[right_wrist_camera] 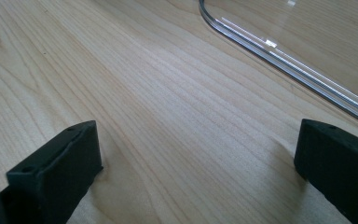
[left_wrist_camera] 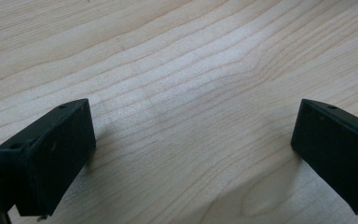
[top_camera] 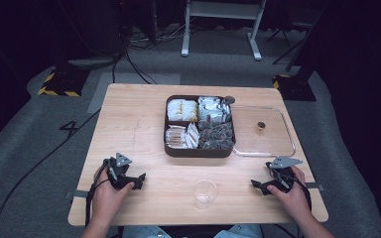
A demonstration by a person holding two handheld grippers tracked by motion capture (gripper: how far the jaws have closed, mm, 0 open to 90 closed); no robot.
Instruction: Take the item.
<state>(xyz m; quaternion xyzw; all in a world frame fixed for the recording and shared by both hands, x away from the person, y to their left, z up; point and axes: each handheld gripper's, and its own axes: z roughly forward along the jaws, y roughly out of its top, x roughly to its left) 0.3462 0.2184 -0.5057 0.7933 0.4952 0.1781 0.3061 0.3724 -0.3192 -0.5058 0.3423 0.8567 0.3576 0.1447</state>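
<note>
between the grippers, clear plastic cup upright, left gripper and right gripper spread wide, empty

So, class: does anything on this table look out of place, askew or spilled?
Nothing spilled. The clear lid lies off the brown tray, flat beside it with a corner tucked under. The plastic cup stands upright; both grippers rest open.

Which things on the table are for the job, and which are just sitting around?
Probably for the job:
left gripper, open
right gripper, open
clear plastic cup between them
brown box of packets
clear lid beside the box

Just lying about:
cables on the floor
white stand behind the table
</note>
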